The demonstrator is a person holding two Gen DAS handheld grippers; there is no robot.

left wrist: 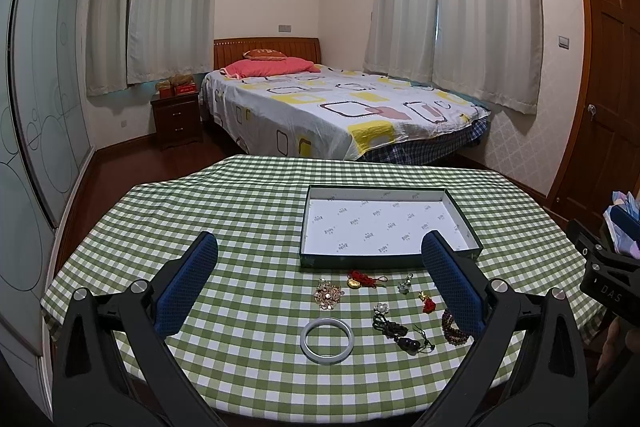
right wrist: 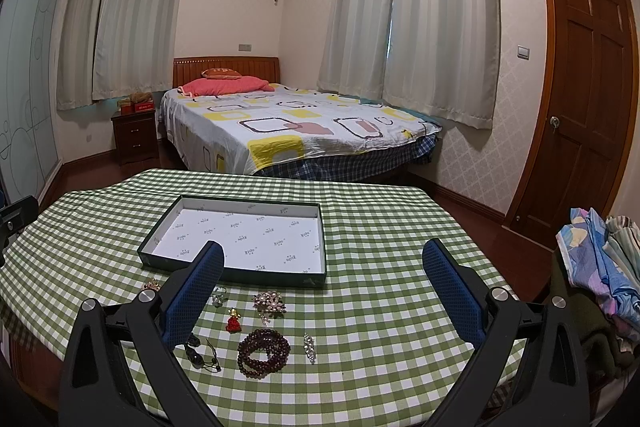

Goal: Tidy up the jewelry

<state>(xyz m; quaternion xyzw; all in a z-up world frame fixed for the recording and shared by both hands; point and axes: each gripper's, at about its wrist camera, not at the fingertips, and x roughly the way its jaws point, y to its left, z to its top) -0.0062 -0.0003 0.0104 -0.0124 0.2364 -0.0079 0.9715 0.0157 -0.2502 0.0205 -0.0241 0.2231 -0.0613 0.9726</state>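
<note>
We hold both grippers, left gripper (left wrist: 320,283) and right gripper (right wrist: 323,291), wide and empty above jewelry beside the shallow white-lined cardboard tray (right wrist: 184,201), ready for sorting.

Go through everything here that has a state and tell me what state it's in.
Left gripper: open, empty.
Right gripper: open, empty.
Box: lidless, empty.
Bangle: flat on the table, outside the box.
Bead bracelet: coiled on the table, outside the box.
Door: closed.
Curtains: drawn.

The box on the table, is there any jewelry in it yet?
No, the box shows only its printed white lining inside.
</note>
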